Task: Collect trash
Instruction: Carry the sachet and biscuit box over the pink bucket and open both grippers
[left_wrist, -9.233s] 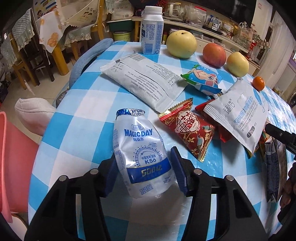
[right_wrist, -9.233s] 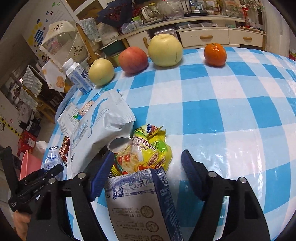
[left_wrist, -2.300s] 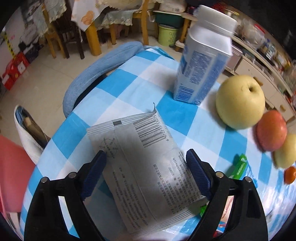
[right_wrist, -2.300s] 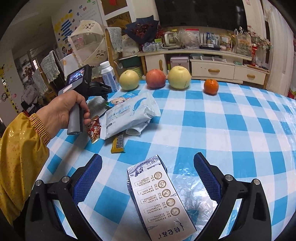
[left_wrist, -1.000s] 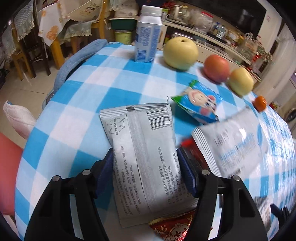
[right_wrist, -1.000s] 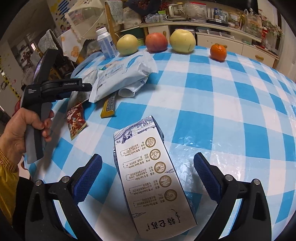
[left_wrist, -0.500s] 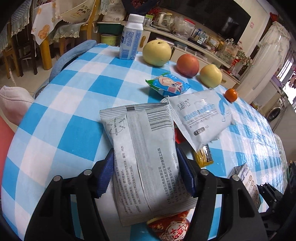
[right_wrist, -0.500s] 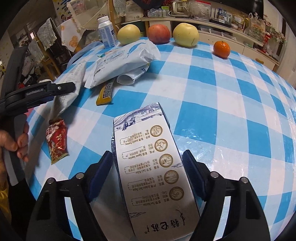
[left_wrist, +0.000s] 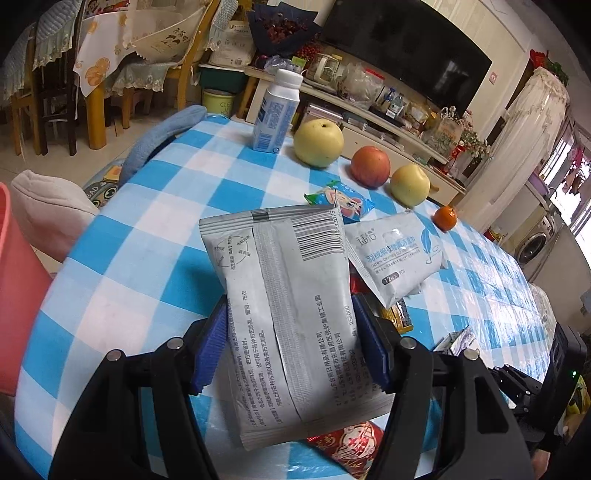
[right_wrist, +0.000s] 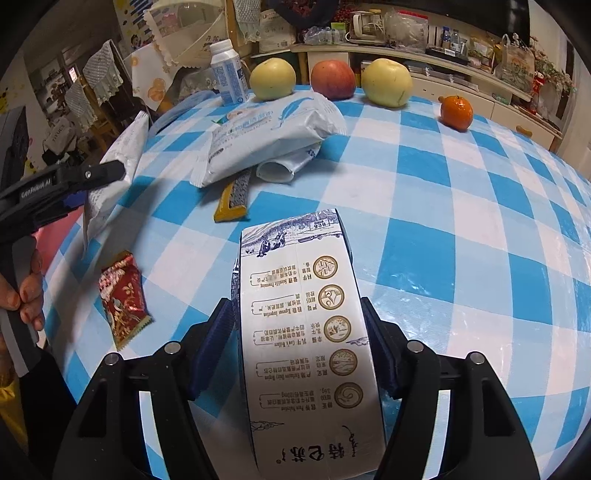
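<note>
Both pickups look made: the left gripper (left_wrist: 288, 345) clamps the grey pouch (left_wrist: 284, 306) off the tabletop (left_wrist: 147, 236), the right gripper (right_wrist: 299, 349) has just closed on the carton (right_wrist: 306, 332); next, carry both to a bin, unseen here.

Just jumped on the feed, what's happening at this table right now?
A person is collecting trash with two handheld grippers. The left gripper is clamped on a grey foil packet, lifted off the checked tablecloth. The right gripper's jaws have just been closing on a milk carton. A red snack wrapper, a white wipes pack and fruit remain on the table.
</note>
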